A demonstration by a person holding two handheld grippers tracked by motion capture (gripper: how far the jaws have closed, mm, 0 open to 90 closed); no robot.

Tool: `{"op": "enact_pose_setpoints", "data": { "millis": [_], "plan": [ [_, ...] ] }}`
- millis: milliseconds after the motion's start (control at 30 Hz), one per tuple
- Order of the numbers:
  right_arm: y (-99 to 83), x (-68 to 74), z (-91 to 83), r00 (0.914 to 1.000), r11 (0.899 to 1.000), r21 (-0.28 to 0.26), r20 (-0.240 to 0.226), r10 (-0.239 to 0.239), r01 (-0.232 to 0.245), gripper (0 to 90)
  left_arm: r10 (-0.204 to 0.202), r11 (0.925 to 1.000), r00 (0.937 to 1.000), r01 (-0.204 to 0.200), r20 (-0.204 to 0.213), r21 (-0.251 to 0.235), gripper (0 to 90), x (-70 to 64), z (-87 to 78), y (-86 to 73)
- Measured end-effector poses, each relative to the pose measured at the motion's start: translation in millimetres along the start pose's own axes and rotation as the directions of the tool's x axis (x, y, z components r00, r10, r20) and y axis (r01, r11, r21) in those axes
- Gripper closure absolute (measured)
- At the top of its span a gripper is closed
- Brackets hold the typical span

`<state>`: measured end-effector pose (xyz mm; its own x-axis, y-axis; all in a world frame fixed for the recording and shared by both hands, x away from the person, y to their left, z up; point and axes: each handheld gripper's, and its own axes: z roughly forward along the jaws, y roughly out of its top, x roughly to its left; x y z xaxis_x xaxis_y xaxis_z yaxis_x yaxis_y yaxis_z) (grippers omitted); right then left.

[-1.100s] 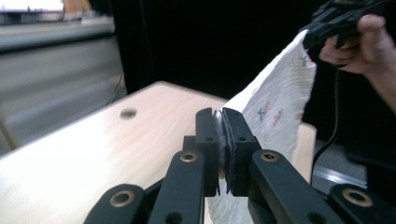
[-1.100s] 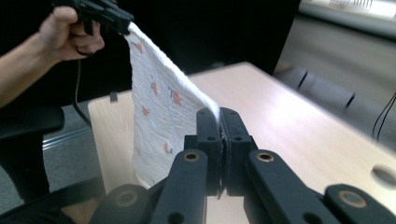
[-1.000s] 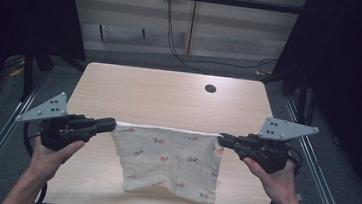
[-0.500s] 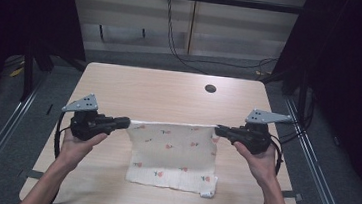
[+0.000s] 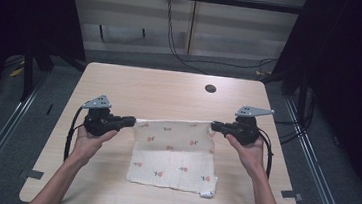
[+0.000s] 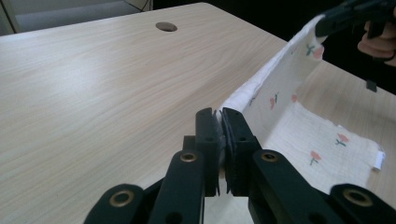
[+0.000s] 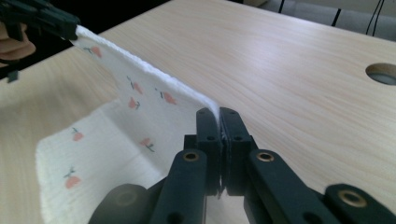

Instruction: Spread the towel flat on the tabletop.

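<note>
Cloth (image 5: 171, 154) printed with small red flowers hangs taut between two hand-held grippers above a wooden table (image 5: 160, 92), its lower half lying flat on the tabletop near the person's edge. The left gripper (image 5: 129, 121) pinches one top corner, the right gripper (image 5: 215, 127) the other, jaws clamped tight on the hem in both gripper views. A white tag at the lower right corner is too small to read.

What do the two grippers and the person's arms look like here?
Both the left gripper and right gripper are black, each topped by a grey three-cornered plate and trailing a black cable. Their jaws are black with brass-coloured pivot rivets. The forearms are bare; no sleeves or gloves visible.
</note>
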<state>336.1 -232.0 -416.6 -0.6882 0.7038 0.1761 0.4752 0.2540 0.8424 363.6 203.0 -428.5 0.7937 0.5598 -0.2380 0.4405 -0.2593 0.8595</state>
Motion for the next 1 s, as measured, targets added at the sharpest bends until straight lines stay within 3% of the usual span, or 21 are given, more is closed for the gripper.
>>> {"op": "enact_pose_setpoints", "data": {
  "millis": [133, 333, 433, 600, 700, 733, 800, 1000],
  "plan": [
    [-5.1, -8.2, 14.3, 0.9997, 0.999, 0.029, 0.023, 0.013, -0.013, 87.5, 0.003, 0.9995, 0.9996, -0.002, -0.026, 0.031, 85.9, 7.7, 9.7, -2.0],
    [-9.5, -19.3, 29.6, 0.999, 0.999, 0.038, 0.025, 0.037, -0.038, 85.6, -0.051, 0.9979, 0.9972, 0.053, -0.056, 0.037, 85.9, 25.4, 25.4, -7.1],
    [-11.2, -25.5, 39.8, 0.9982, 0.997, 0.055, 0.019, 0.057, -0.058, 86.1, -0.066, 0.9962, 0.9958, 0.069, -0.064, 0.053, 85.6, 30.7, 32.8, -10.0],
    [-12.0, -34.8, 54.7, 0.996, 0.994, 0.083, 0.053, 0.072, -0.076, 86.4, -0.078, 0.9934, 0.9953, 0.083, -0.057, 0.08, 84.7, 34.8, 46.9, -12.1],
    [-10.0, -39.5, 58.1, 0.9932, 0.99, 0.102, 0.079, 0.086, -0.094, 78.8, -0.096, 0.9919, 0.9936, 0.1, -0.06, 0.077, 82.4, 37.9, 50.7, -12.8],
    [-9.3, -40.6, 58.7, 0.9917, 0.99, 0.108, 0.098, 0.083, -0.094, 76.7, -0.108, 0.9904, 0.9928, 0.112, -0.052, 0.081, 80.9, 38.7, 51.3, -13.5],
    [-9.0, -41.9, 56.9, 0.9875, 0.988, 0.108, 0.128, 0.092, -0.106, 72.9, -0.109, 0.9894, 0.991, 0.116, -0.077, 0.088, 73.2, 39.3, 52.0, -15.3],
    [-9.4, -43.4, 45.7, 0.9823, 0.99, 0.086, 0.161, 0.096, -0.111, 65.7, -0.12, 0.9882, 0.9875, 0.129, -0.102, 0.083, 54.9, 39.8, 46.1, -17.7]
  ]
}}
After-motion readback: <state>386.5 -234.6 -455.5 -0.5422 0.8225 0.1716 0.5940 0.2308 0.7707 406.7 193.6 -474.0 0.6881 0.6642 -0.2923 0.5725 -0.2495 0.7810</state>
